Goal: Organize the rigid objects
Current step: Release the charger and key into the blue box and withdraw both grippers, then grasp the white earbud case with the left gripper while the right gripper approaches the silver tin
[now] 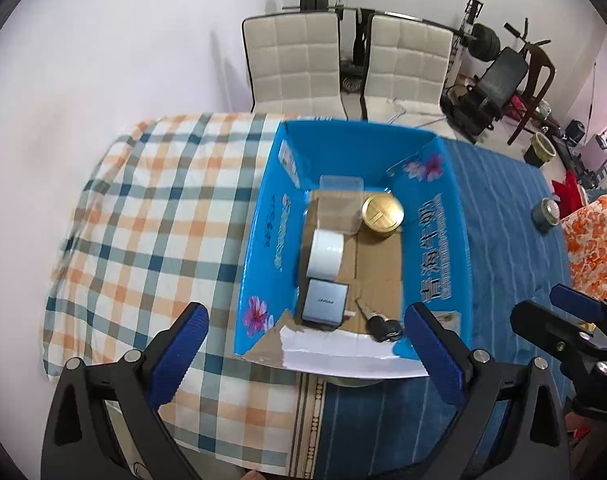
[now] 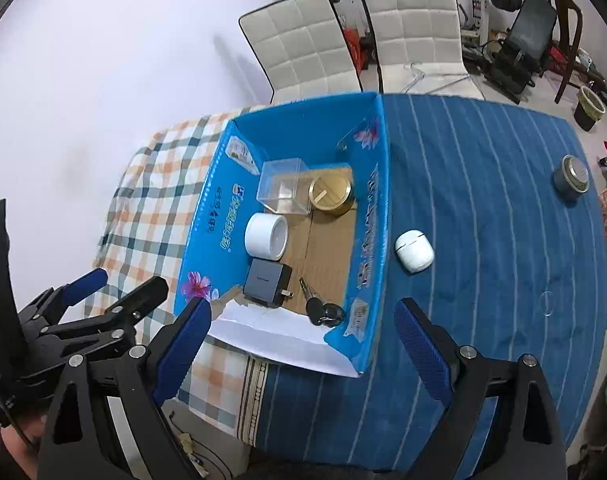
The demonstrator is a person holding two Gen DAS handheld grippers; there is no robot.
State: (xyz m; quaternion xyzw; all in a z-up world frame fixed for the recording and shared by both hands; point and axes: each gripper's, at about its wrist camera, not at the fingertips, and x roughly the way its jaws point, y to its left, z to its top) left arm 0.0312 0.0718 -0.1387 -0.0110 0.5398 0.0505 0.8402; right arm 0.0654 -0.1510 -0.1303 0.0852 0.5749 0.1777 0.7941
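A blue open box (image 1: 439,240) (image 2: 369,216) stands on the table. Inside it lie a clear plastic case (image 2: 283,192), a gold round tin (image 1: 382,212) (image 2: 330,196), a white tape roll (image 1: 325,252) (image 2: 266,236), a grey charger (image 1: 323,305) (image 2: 266,283) and keys (image 1: 383,325) (image 2: 323,312). A white earbud case (image 2: 414,251) lies on the blue cloth right of the box. A small dark round tin (image 1: 546,213) (image 2: 572,178) stands far right. My left gripper (image 1: 307,344) is open and empty above the box's near edge. My right gripper (image 2: 303,340) is open and empty there too.
The table wears a plaid cloth (image 1: 151,216) on the left and a blue striped cloth (image 2: 483,200) on the right. Two white chairs (image 1: 295,60) (image 2: 415,20) stand behind it. Gym gear (image 1: 499,80) fills the back right. An orange floral cloth (image 1: 591,248) lies at the right edge.
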